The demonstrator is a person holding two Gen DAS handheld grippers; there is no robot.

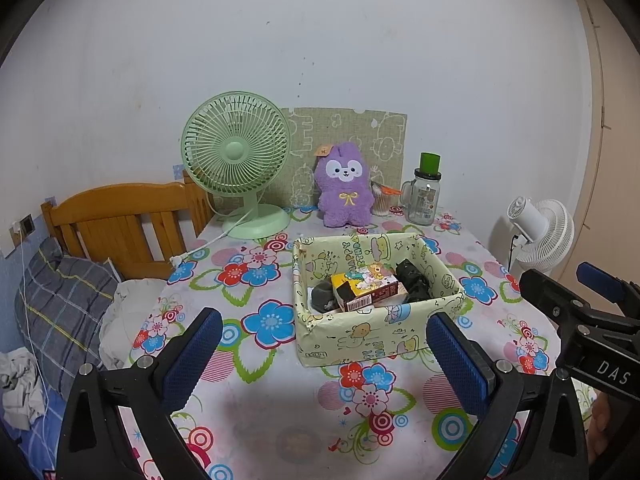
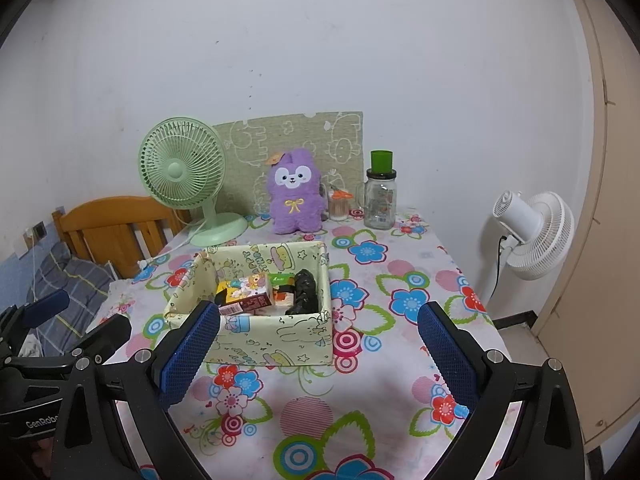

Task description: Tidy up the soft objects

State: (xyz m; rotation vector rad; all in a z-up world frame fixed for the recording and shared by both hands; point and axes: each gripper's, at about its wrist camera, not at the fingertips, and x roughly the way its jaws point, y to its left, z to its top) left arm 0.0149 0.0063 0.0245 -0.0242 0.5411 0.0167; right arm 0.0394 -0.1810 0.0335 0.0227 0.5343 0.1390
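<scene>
A purple plush toy [image 1: 343, 191] sits upright at the back of the flowered table, against a green patterned board; it also shows in the right wrist view [image 2: 295, 197]. A pale yellow cartoon-print box [image 1: 372, 332] stands mid-table and holds a colourful carton [image 1: 366, 286] and dark bundles [image 1: 412, 280]; the box also shows in the right wrist view [image 2: 276, 336]. My left gripper [image 1: 324, 364] is open and empty, near the table's front edge before the box. My right gripper [image 2: 320, 356] is open and empty, just right of the left one.
A green desk fan [image 1: 238, 160] stands back left, its cord trailing off the table. A glass jar with a green cup on top [image 1: 425, 194] and a cotton swab pot [image 1: 382, 200] stand back right. A wooden bed headboard [image 1: 120, 220] is left, a white floor fan [image 2: 528, 232] right.
</scene>
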